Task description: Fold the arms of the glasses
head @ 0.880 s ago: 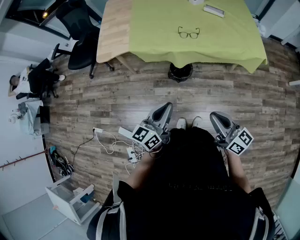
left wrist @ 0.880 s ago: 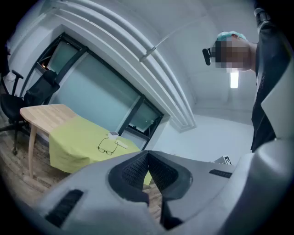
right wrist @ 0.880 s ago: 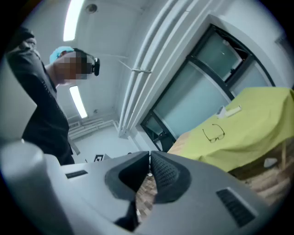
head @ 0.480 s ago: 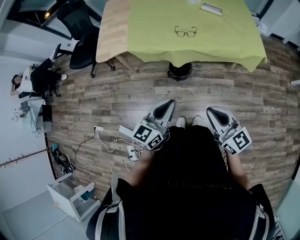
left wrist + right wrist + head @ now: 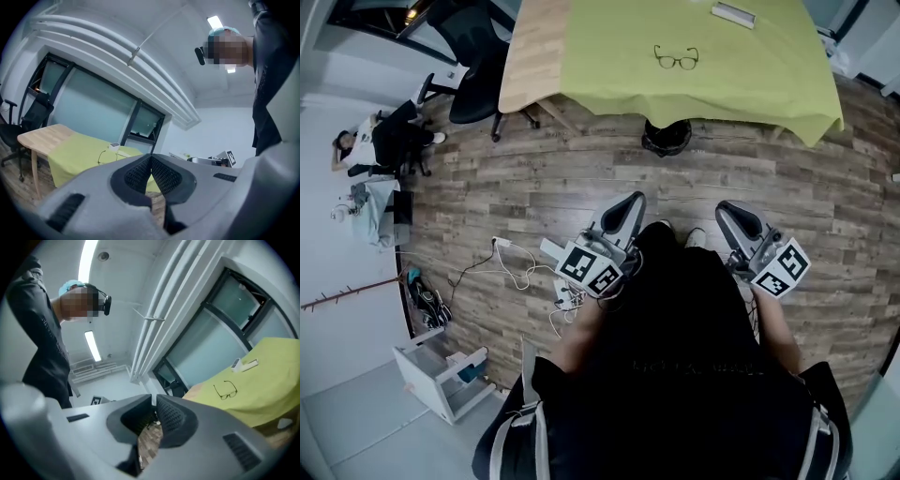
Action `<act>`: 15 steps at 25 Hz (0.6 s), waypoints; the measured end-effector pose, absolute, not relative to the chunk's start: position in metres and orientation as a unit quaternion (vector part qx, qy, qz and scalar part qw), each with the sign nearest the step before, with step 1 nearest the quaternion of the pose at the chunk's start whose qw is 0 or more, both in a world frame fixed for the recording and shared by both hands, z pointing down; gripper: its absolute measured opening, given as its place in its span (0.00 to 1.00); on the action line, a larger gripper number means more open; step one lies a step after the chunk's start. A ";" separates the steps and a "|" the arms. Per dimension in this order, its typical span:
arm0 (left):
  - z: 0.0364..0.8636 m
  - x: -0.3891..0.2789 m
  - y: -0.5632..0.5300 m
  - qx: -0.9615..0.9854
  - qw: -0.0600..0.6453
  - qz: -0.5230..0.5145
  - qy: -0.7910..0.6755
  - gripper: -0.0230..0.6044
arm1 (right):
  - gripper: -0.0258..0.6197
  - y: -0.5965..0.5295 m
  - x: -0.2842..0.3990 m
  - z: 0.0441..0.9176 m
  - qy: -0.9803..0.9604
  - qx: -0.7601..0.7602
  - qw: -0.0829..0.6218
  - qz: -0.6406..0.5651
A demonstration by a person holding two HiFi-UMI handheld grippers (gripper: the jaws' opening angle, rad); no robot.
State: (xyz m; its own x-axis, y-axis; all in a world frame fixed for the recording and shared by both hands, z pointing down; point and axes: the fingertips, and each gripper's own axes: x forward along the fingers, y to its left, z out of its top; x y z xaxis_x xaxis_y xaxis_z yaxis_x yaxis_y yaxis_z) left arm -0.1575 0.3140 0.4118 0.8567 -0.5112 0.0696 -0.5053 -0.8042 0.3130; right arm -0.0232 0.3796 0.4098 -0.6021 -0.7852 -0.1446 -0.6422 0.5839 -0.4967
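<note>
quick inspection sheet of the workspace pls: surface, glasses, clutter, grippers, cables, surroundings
surface: table with wood bare at the left, the rest under a green cloth
job's things: glasses lying on the cloth, untouched; arms too small to judge
clutter: one flat white item near the table's far edge
grippers: left hand-held gripper and right hand-held gripper held low over the floor, well short of the table, jaws together, nothing between them
cables: white cables loose on the wood floor
surroundings: black office chair beside the table, white bin at lower left
</note>
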 end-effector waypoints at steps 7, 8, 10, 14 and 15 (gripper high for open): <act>0.410 -0.144 0.312 0.953 0.143 -0.007 -0.268 0.07 | 0.09 0.378 -0.034 0.405 0.897 -0.373 0.153 -0.179; 0.412 -0.142 0.310 0.953 0.143 -0.007 -0.269 0.07 | 0.09 0.376 -0.033 0.405 0.897 -0.372 0.156 -0.180; 0.414 -0.138 0.306 0.953 0.140 -0.003 -0.268 0.07 | 0.09 0.371 -0.031 0.403 0.897 -0.370 0.161 -0.182; 0.414 -0.126 0.294 0.956 0.132 0.002 -0.262 0.07 | 0.09 0.362 -0.021 0.395 0.893 -0.360 0.192 -0.190; 0.415 -0.123 0.290 0.957 0.131 0.003 -0.259 0.07 | 0.09 0.358 -0.018 0.394 0.890 -0.360 0.201 -0.197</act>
State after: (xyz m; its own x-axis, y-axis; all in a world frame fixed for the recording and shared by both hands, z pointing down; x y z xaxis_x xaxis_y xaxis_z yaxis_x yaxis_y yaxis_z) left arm -0.1231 0.2905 0.4152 0.8654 -0.4955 0.0743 -0.4972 -0.8312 0.2486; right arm -0.0177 0.3580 0.3942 -0.6606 -0.7188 -0.2166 -0.5607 0.6642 -0.4944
